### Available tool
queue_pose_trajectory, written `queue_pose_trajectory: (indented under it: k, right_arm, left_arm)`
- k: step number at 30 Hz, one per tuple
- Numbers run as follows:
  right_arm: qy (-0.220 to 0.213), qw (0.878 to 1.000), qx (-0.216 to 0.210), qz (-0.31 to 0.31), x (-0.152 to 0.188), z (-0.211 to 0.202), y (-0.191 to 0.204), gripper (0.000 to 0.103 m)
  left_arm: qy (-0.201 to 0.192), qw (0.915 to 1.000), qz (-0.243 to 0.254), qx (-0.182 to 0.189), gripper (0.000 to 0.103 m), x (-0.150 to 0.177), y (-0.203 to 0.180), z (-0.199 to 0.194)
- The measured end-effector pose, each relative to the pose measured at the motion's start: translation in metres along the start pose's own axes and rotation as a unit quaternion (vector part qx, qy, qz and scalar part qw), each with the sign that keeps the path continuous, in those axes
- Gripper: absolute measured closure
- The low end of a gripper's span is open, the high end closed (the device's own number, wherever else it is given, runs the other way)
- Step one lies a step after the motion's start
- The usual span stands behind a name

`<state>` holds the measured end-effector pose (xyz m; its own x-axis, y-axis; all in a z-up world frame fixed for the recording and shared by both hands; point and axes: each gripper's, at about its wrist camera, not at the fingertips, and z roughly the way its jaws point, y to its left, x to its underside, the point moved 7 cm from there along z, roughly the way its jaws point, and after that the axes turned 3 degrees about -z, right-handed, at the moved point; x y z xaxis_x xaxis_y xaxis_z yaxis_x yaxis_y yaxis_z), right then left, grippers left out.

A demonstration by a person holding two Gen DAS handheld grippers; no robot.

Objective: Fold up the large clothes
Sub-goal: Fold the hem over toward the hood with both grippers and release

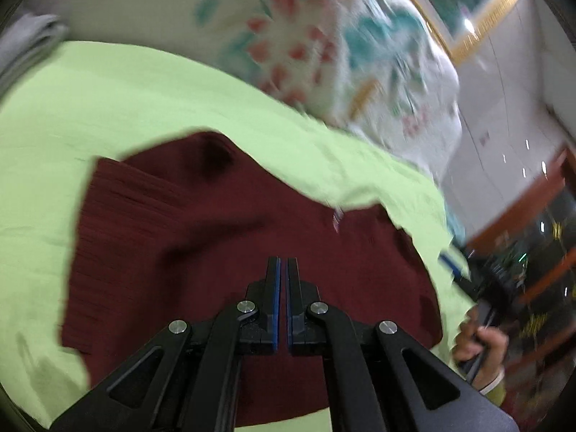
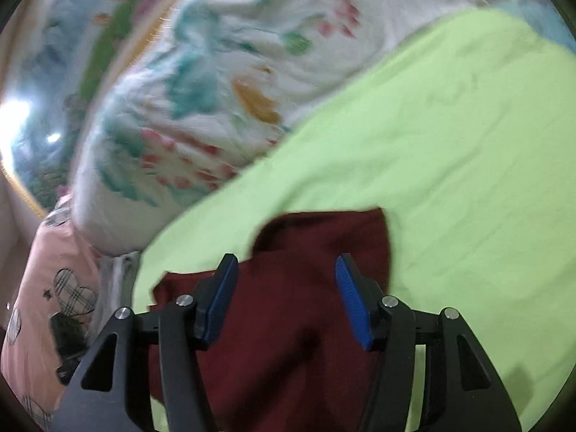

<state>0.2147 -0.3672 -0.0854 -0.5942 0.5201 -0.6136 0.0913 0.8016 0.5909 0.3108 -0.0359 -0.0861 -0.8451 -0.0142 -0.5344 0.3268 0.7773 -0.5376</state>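
Over to the left wrist view: a bare hand [image 1: 480,345] at the right edge gripping a dark handle, a strip of grey cloth [image 1: 25,46] far left, orange shelving blurred beyond. None of that from the right wrist view, which offers instead a pink pillow [image 2: 39,306] with plaid hearts at lower left. Shared by both: a white floral quilt [image 1: 324,43] bunched behind a lime-green bed sheet [image 1: 108,100].

On to the maroon garment [image 1: 216,223]: deep wine red, ribbed knit along its left edge, rumpled with soft folds, lying flat on the green sheet, roughly folded with a notch along the far edge in the right view. A small pale tag or mark near its upper right, too blurred to read.

Left claw [image 1: 283,264]: clenched, blue pads nearly touching, poised over the garment's near middle; whether fabric sits between the pads, cannot tell. Right claw [image 2: 286,270]: released, spread wide, garment [image 2: 306,252] straight ahead and beneath, nothing pinched.
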Motion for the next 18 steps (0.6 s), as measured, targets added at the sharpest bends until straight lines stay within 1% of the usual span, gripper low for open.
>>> queue_pose_trajectory:
  k: [1, 2, 4, 6, 8, 9, 12, 13, 16, 17, 18]
  right_arm:
    - [0.019, 0.999, -0.02, -0.025, 0.008, 0.002, 0.016, 0.045]
    - [0.043, 0.997, -0.028, -0.05, 0.017, 0.008, 0.028, 0.045]
    - [0.093, 0.989, -0.029, -0.114, 0.042, 0.021, 0.051, 0.045]
    - [0.124, 0.979, -0.031, -0.158, 0.058, 0.033, 0.06, 0.045]
    - [0.145, 0.973, -0.021, -0.176, 0.066, 0.047, 0.057, 0.045]
    - [0.154, 0.973, -0.013, -0.174, 0.066, 0.055, 0.052, 0.045]
    - [0.16, 0.973, 0.003, -0.167, 0.058, 0.074, 0.04, 0.045]
    - [0.159, 0.974, 0.015, -0.163, 0.053, 0.081, 0.035, 0.045]
    - [0.141, 0.981, 0.051, -0.12, 0.035, 0.098, 0.012, 0.048]
    - [0.132, 0.985, 0.056, -0.091, 0.028, 0.102, 0.001, 0.048]
    - [0.125, 0.987, 0.056, -0.078, 0.025, 0.103, -0.003, 0.048]
  left_arm:
    - [0.011, 0.9999, 0.011, -0.003, 0.103, 0.006, -0.006, 0.01]
    - [0.02, 0.9997, 0.016, -0.005, 0.103, 0.01, -0.009, 0.018]
    - [0.036, 0.999, 0.023, -0.01, 0.103, 0.017, -0.011, 0.033]
    - [0.038, 0.998, 0.033, -0.039, 0.103, 0.018, -0.003, 0.043]
    - [0.037, 0.9972, 0.03, -0.057, 0.103, 0.014, 0.013, 0.048]
    - [0.035, 0.9971, 0.022, -0.063, 0.103, 0.009, 0.024, 0.049]
    - [0.019, 0.9984, -0.004, -0.054, 0.102, -0.011, 0.049, 0.049]
    - [0.011, 0.9983, -0.01, -0.057, 0.102, -0.018, 0.056, 0.049]
    - [-0.014, 0.9958, -0.038, -0.082, 0.102, -0.04, 0.081, 0.048]
    - [-0.02, 0.995, -0.055, -0.081, 0.102, -0.045, 0.089, 0.05]
    - [-0.026, 0.9936, -0.067, -0.087, 0.102, -0.048, 0.098, 0.047]
